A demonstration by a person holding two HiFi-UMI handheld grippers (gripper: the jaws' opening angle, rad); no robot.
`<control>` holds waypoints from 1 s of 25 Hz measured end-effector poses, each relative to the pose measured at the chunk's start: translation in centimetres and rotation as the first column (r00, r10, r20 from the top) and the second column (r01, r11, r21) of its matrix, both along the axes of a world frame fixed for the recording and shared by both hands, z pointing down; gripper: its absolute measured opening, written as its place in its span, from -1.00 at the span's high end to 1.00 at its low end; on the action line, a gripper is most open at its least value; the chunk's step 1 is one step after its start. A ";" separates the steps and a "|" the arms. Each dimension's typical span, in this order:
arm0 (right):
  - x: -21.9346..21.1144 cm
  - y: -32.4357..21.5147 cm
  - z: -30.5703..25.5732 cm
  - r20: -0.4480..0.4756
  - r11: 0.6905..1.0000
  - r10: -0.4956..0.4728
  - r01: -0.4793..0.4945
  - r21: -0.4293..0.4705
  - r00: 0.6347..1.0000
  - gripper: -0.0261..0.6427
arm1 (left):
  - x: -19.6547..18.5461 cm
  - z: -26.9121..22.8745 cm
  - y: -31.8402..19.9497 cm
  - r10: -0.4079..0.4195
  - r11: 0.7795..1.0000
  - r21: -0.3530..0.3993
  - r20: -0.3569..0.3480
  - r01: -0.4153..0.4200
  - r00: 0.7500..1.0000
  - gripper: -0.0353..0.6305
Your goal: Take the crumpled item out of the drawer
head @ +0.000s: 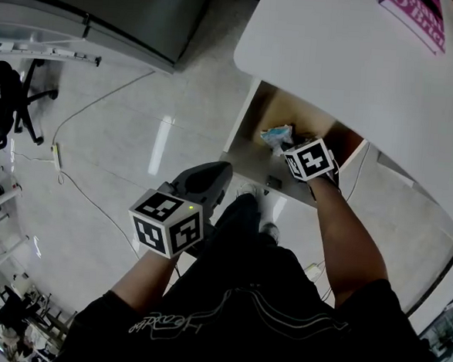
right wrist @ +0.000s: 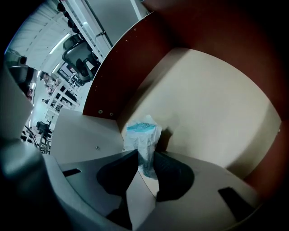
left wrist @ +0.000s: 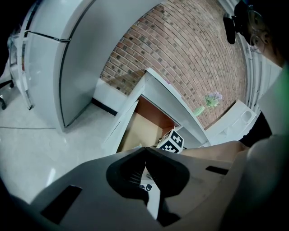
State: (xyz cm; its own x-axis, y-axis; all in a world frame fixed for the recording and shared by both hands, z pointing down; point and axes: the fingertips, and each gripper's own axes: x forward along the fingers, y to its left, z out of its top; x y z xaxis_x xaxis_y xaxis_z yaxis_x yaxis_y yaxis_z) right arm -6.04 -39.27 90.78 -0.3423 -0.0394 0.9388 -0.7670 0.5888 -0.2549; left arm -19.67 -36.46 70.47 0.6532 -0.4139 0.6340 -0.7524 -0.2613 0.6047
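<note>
1. In the open drawer (head: pixel 251 155), the right gripper (right wrist: pixel 145 155) is clamped on the crumpled white-and-blue wrapper (right wrist: pixel 142 131), which stands on the drawer floor beside a side wall. The left gripper (left wrist: pixel 145 149) hangs outside, clenched and empty.
2. Risk: the narrow pinch on the soft wrapper may slip or tear it on lifting.
3. Count: one wrapper, one drawer, two grippers.

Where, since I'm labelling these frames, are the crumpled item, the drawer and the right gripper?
crumpled item (right wrist: pixel 143 133): right gripper view, its white-and-blue upper part.
drawer (right wrist: pixel 212 103): right gripper view, its bare pale floor.
right gripper (right wrist: pixel 145 152): right gripper view, midway between its jaws, which pinch the crumpled item.
</note>
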 end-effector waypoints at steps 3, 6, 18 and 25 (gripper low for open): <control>0.4 0.4 -0.2 -0.001 1.000 0.024 -0.024 -0.009 1.000 0.62 | 0.2 0.0 0.0 -0.004 1.000 0.004 -0.002 0.004 1.000 0.83; 0.6 0.7 -1.0 -0.001 0.999 0.047 -0.047 -0.004 0.999 0.66 | 0.2 -0.3 0.0 -0.016 1.000 0.010 -0.003 0.016 1.000 0.83; 0.7 0.9 -12.8 0.136 0.984 0.064 -0.085 0.155 0.989 0.67 | 1.5 -5.8 2.8 -0.061 0.996 0.071 0.003 0.060 0.998 0.83; 0.6 5.3 -25.4 0.257 0.962 0.058 -0.123 0.244 0.965 0.67 | 1.5 -13.8 7.8 -0.074 0.987 0.142 0.013 0.071 0.997 0.83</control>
